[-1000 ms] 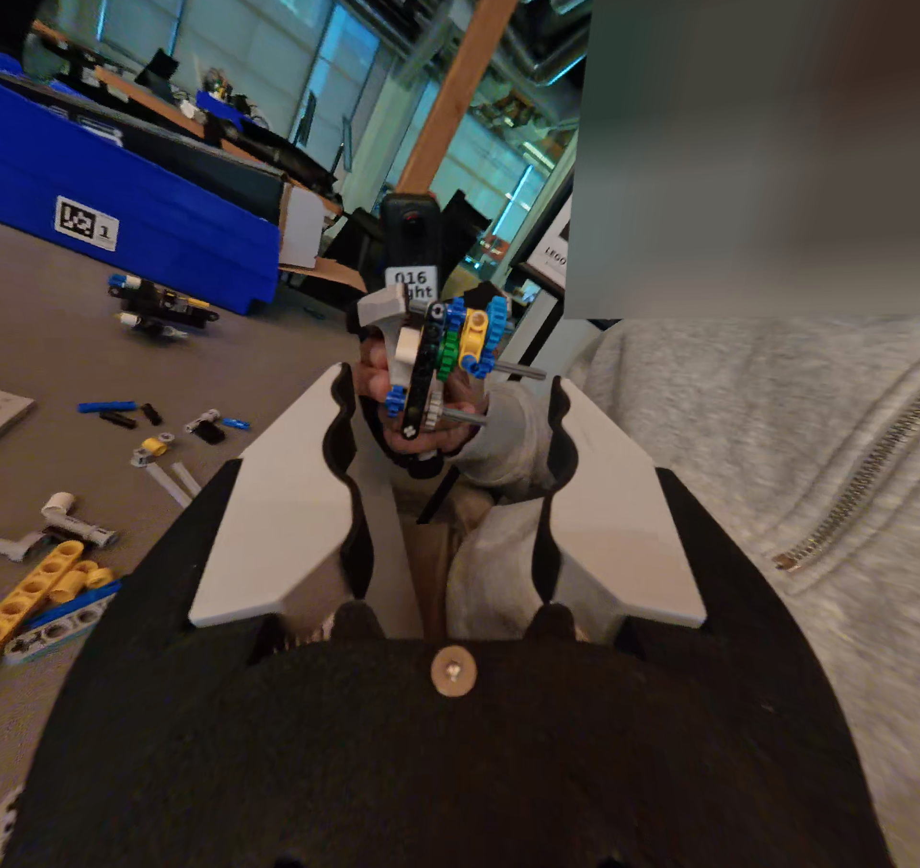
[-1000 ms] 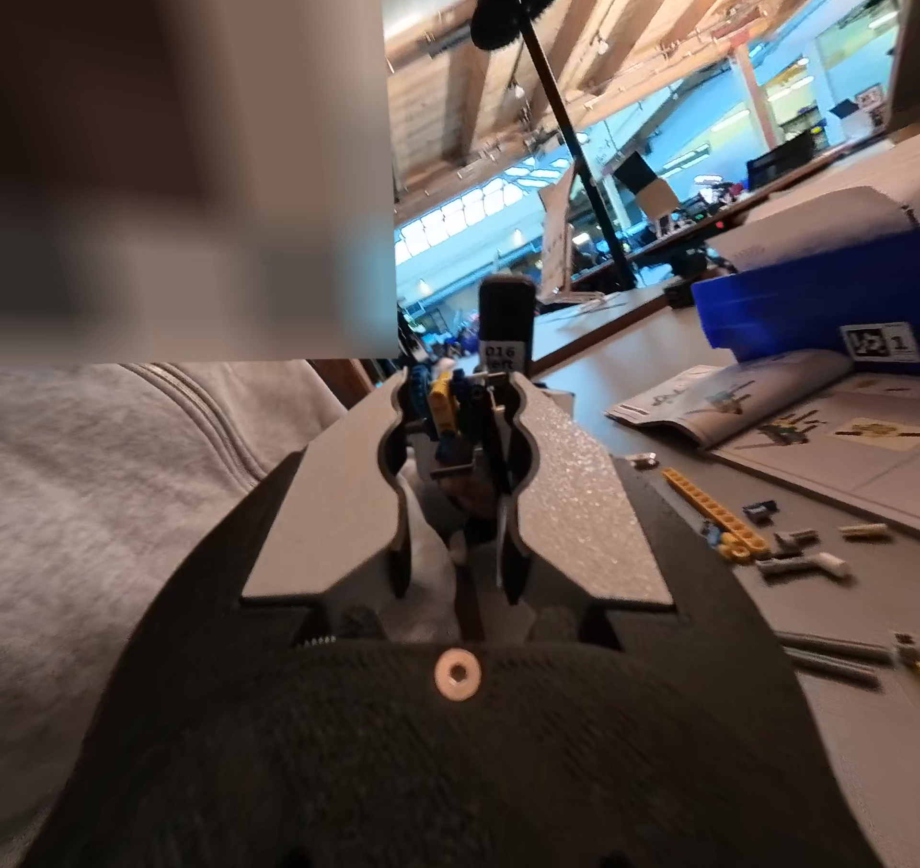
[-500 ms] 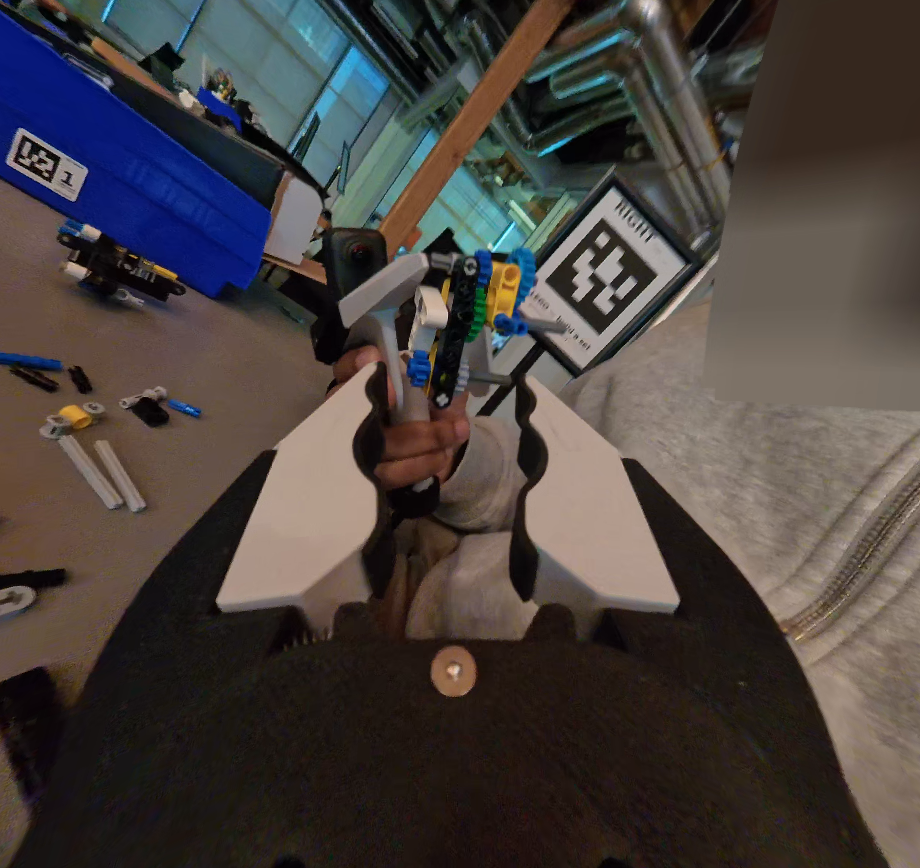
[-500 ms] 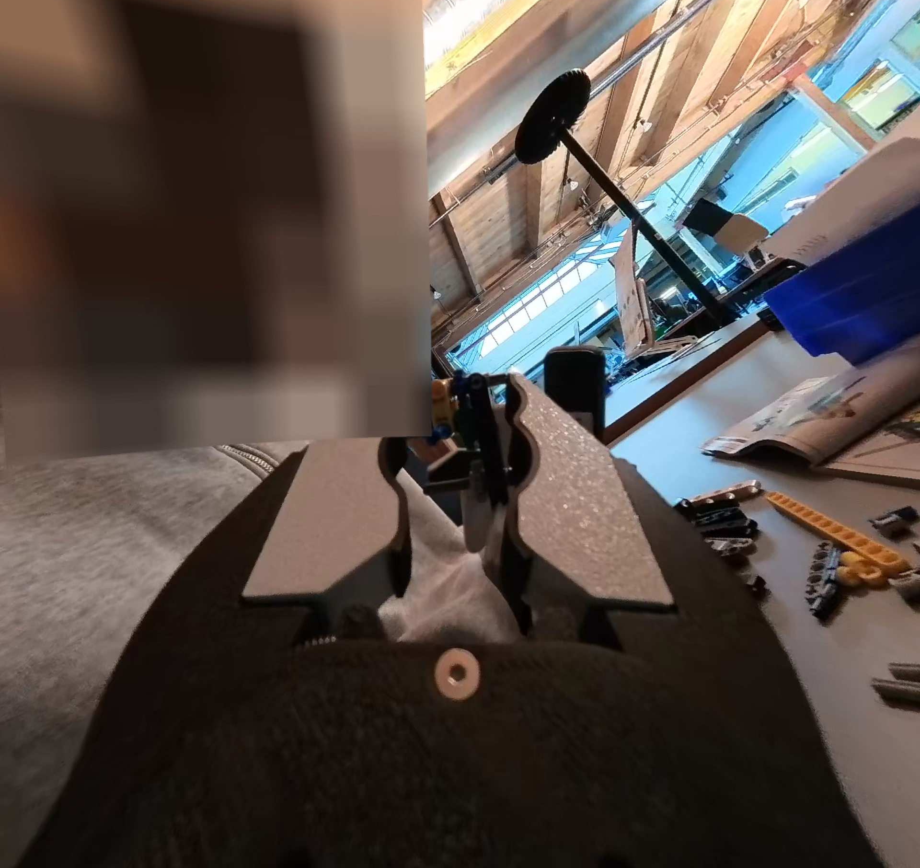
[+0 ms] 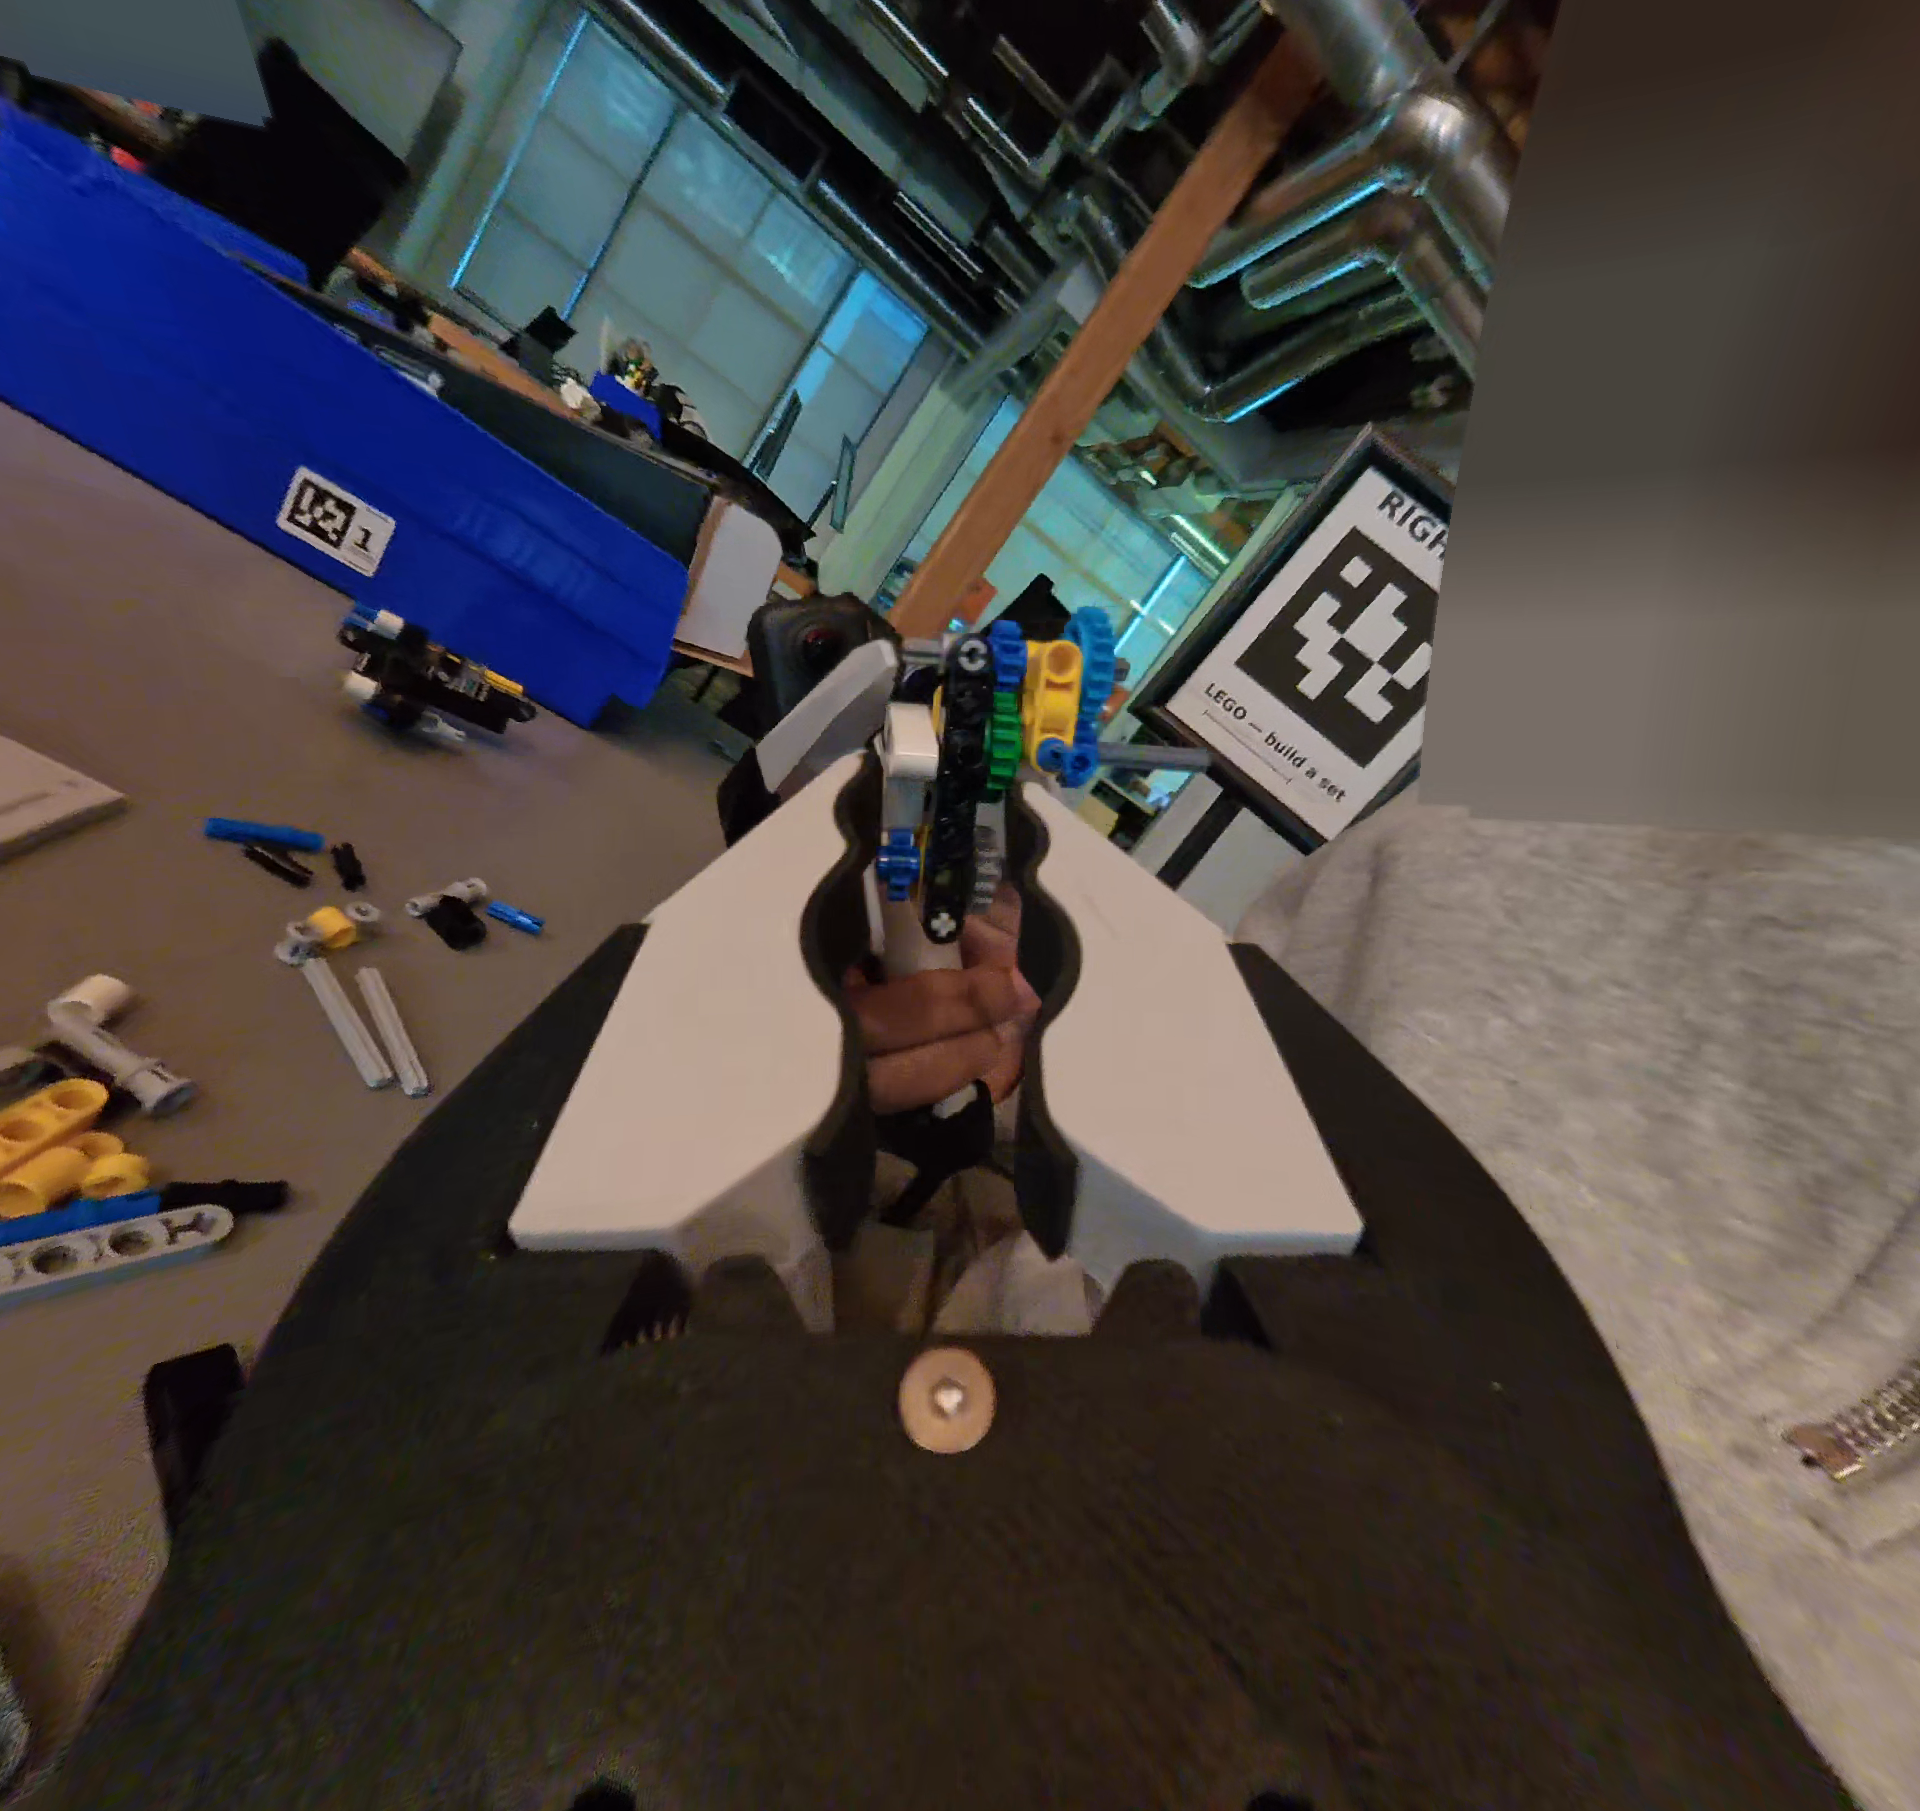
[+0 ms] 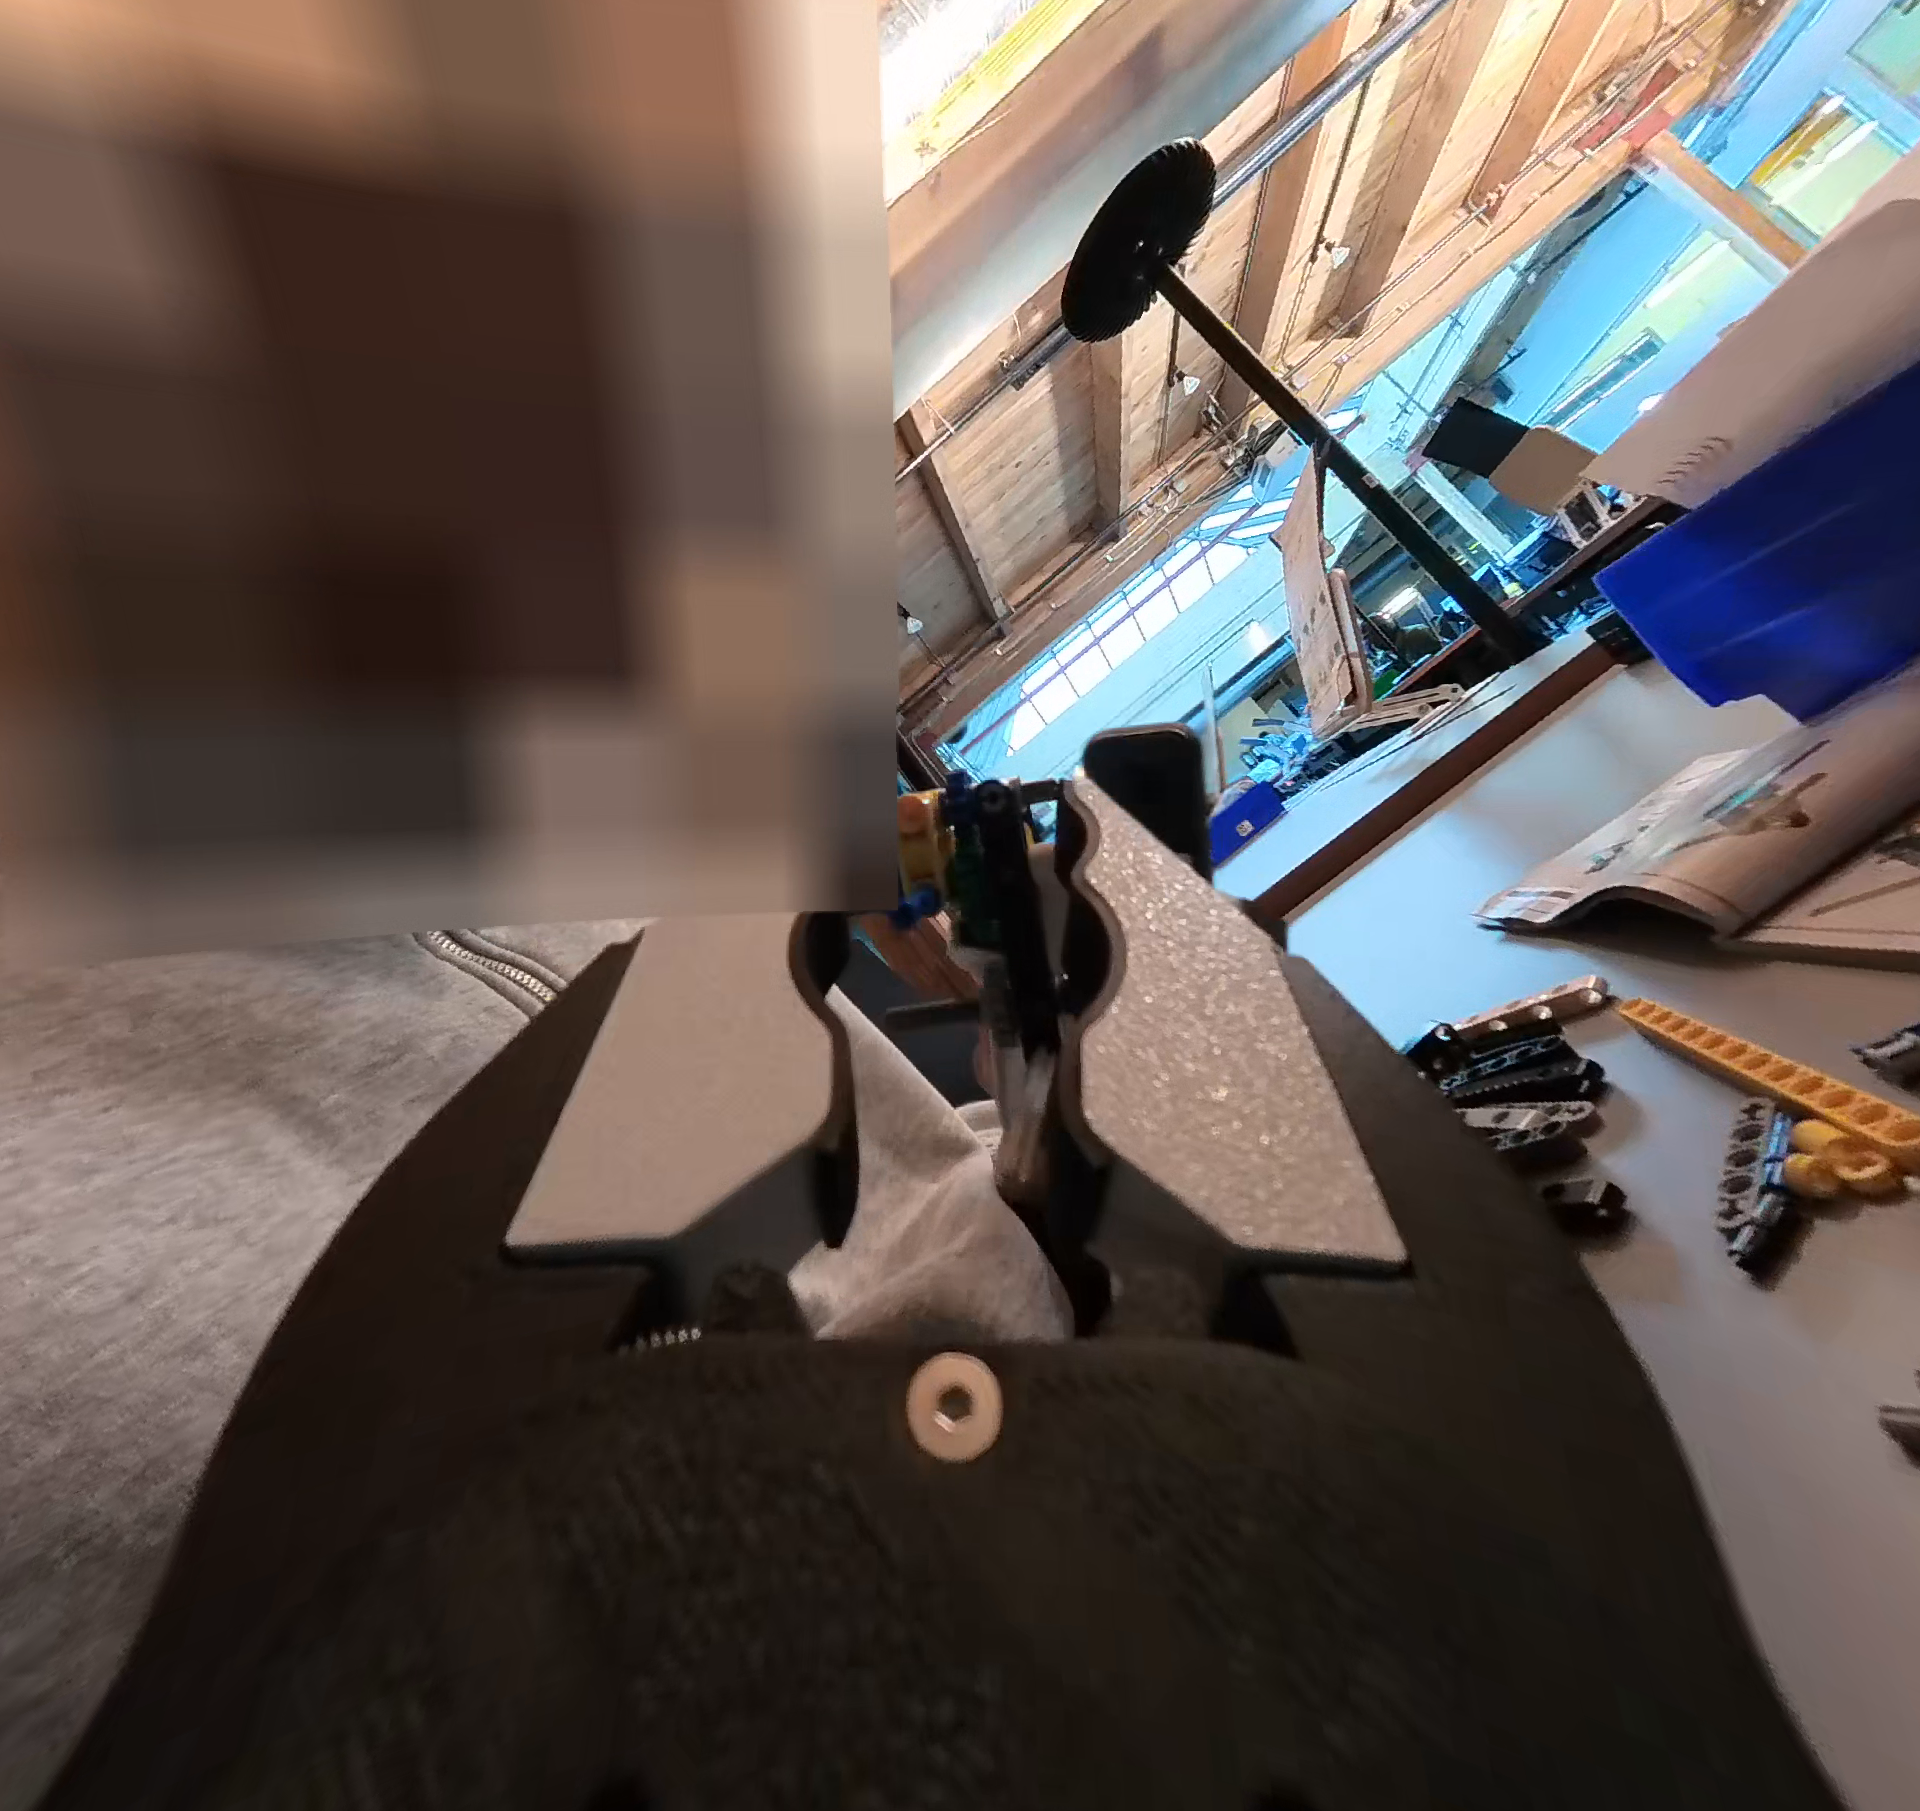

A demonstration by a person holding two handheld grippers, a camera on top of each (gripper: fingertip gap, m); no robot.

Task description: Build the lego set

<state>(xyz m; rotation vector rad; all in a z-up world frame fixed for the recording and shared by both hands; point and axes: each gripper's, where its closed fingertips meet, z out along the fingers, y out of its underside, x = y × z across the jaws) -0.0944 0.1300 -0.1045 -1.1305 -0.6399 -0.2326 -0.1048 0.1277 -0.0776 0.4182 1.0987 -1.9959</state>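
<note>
The lego assembly (image 5: 971,722), made of a black beam, a green gear, blue gears, a yellow connector and a white piece, is held up in the air above the near edge of the worktop (image 5: 156,670), in front of a grey zipped sweatshirt (image 5: 1558,1086). It is pinched by the right hand-held gripper (image 6: 951,868): in the left wrist view one pale finger of that gripper is seen lying against the white piece, and in the right wrist view the assembly is seen between the fingers, close to the right-hand one. The other fingertip is covered there by a mosaic patch. The handle below it is grasped by a person's hand (image 5: 940,1023).

The left hand-held gripper (image 5: 943,790) is drawn in narrowly around the lower end of the black beam. Whether its fingers are actually pressed on the beam cannot be told.

On the worktop, loose parts are scattered: yellow beams (image 5: 52,1127), two grey axles (image 5: 364,1023) lying side by side, and a small dark sub-assembly (image 5: 426,681) just in front of a blue bin (image 5: 208,379). In the right wrist view, an open instruction booklet (image 6: 1704,857) is seen lying near a long yellow beam (image 6: 1766,1070). A framed sign (image 5: 1340,660) with a black-and-white marker is seen standing behind the assembly.
</note>
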